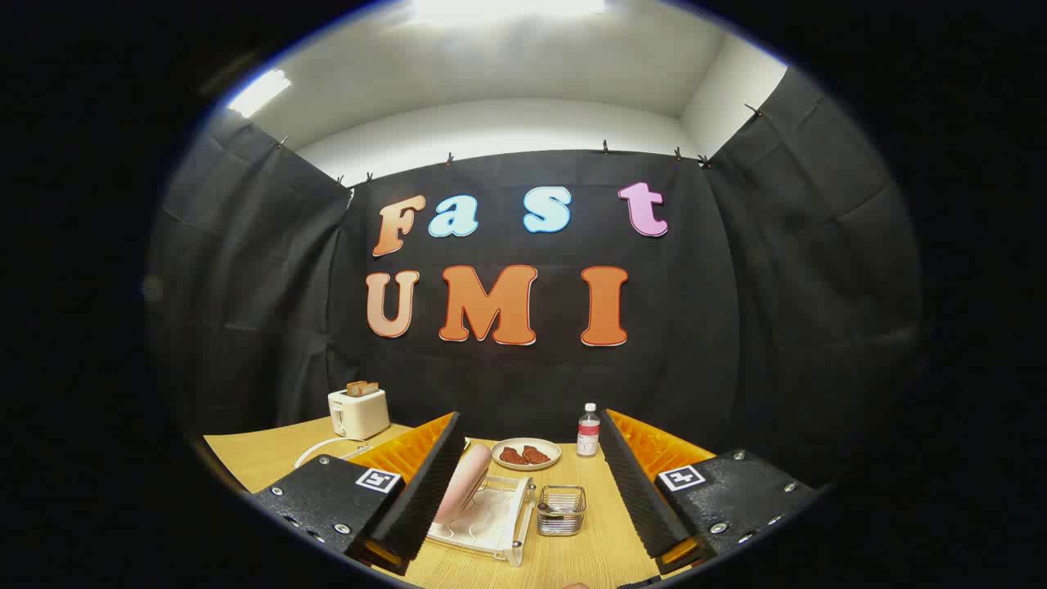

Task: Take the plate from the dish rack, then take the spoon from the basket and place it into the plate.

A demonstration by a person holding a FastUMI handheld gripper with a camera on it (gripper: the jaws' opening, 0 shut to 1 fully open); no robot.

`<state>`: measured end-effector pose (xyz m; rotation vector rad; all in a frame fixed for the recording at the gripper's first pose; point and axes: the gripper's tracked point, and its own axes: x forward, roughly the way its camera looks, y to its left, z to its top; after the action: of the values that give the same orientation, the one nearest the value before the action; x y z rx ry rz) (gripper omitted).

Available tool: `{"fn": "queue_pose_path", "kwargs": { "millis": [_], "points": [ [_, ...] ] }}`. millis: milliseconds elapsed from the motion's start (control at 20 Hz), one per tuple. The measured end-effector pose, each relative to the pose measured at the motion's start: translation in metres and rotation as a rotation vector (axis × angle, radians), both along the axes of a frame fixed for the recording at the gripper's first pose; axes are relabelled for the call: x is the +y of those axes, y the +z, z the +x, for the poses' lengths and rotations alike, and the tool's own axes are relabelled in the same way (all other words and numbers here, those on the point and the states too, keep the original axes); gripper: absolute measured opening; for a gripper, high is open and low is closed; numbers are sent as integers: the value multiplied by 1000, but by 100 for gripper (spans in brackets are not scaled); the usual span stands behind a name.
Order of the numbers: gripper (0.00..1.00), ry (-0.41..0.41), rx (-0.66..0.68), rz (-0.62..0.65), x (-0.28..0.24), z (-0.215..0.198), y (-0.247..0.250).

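I logged one table (270,458), pale wood, with everything on it counted from left to right.

One toaster (358,413) stood at the far left, near the back wall. Two slices of toast (361,388) stuck up out of its slots. One white cord (327,447) curved away from it across the tabletop toward the left finger.

One dish rack (491,523), white, lay between the fingers and close to them. One plate (462,483), pink, stood on edge in the rack, tilted, its lower left part hidden behind the left finger. I could not tell whether it touched that finger.

One basket (561,510), made of wire, sat just beside the rack on its right. Something dark lay in the bottom of it; I took it for the spoon (554,508), though it was too small to make out clearly.

One second plate (526,453), white, sat beyond the rack and basket. I counted two brown pieces of food (524,455) on it, side by side.

One bottle (588,430) with a red cap stood upright to the right of that plate, near the right finger.

The gripper (527,499) hung over the near edge of the table with its two fingers spread wide apart, gripping nothing. Rack, basket, white plate and bottle all showed in the gap between them.
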<state>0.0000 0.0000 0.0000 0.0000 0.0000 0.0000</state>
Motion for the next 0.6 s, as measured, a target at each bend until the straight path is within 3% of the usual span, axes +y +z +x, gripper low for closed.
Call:
{"fn": "queue_pose_path", "kwargs": {
  "millis": [600],
  "points": [
    [98, 8, 27, 22, -2, 3, -2]
  ]
}}
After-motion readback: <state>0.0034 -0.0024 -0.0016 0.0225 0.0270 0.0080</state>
